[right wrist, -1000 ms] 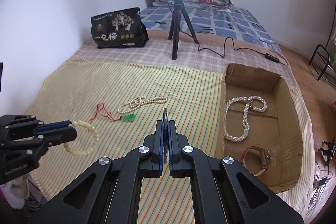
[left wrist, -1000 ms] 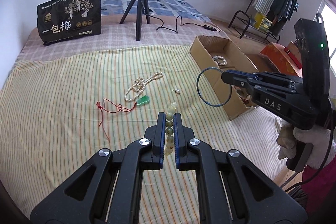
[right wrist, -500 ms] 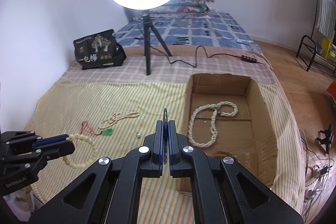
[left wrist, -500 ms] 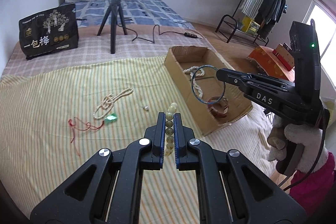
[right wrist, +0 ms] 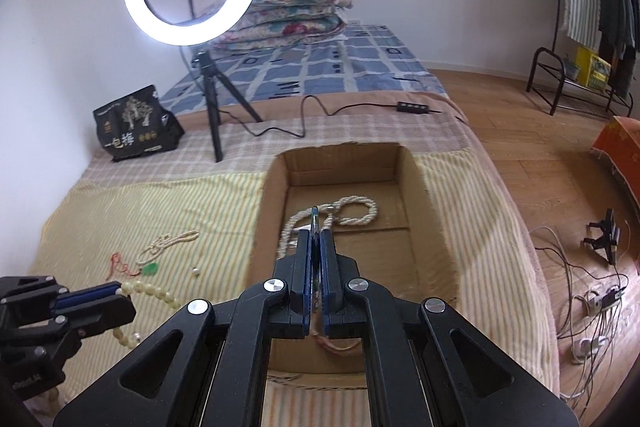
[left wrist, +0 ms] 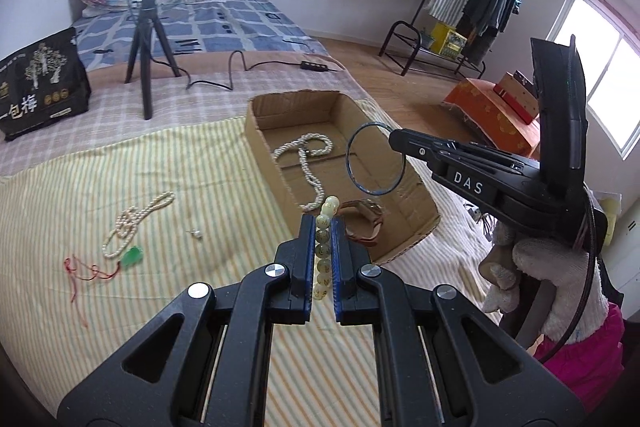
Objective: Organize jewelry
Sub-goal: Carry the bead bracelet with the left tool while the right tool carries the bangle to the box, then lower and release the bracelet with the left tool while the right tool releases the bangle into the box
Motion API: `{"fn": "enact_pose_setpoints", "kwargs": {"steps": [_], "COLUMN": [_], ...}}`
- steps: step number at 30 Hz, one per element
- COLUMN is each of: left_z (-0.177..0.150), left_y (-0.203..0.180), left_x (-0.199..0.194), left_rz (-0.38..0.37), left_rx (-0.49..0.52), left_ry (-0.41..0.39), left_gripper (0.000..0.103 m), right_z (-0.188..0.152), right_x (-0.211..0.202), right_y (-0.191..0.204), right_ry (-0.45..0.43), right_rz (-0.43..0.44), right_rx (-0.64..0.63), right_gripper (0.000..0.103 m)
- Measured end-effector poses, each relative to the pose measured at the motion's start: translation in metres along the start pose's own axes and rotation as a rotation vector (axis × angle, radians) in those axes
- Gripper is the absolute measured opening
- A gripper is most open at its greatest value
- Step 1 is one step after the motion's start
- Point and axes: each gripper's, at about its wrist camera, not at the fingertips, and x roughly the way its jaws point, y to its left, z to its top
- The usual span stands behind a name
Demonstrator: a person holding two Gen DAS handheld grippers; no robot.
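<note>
- The left claw [left wrist: 323,227] is pinching a pale bead bracelet [left wrist: 324,247], whose bead row runs lengthwise between the pads, pointing toward the cardboard box [left wrist: 416,187].
- The right claw [right wrist: 315,239] is clamped on a thin bangle [left wrist: 375,158], hanging edge-on above the box, its ring upright.
- Both hover over the bed [left wrist: 200,163].

Two necklaces [left wrist: 306,163] [left wrist: 136,221] – two bracelets [left wrist: 325,251] [left wrist: 374,157] – one watch [left wrist: 362,223].
</note>
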Motion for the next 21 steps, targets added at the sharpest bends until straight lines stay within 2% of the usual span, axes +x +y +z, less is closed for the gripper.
{"fn": "enact_pose_setpoints", "kwargs": {"steps": [10, 21], "left_z": [0.008, -0.002], "left_y": [-0.028, -0.030], "left_x": [0.033, 0.061], "left_rz": [-0.035, -0.015], "left_rx": [0.010, 0.024], "left_ry": [0.019, 0.077], "left_gripper": [0.005, 0.005], "right_z": [-0.002, -0.008], "right_x": [0.011, 0.029], "right_y": [-0.038, -0.054], "right_ry": [0.012, 0.058], "right_rz": [-0.040, -0.054], "right_rx": [0.069, 0.100], "right_gripper": [0.002, 0.002]}}
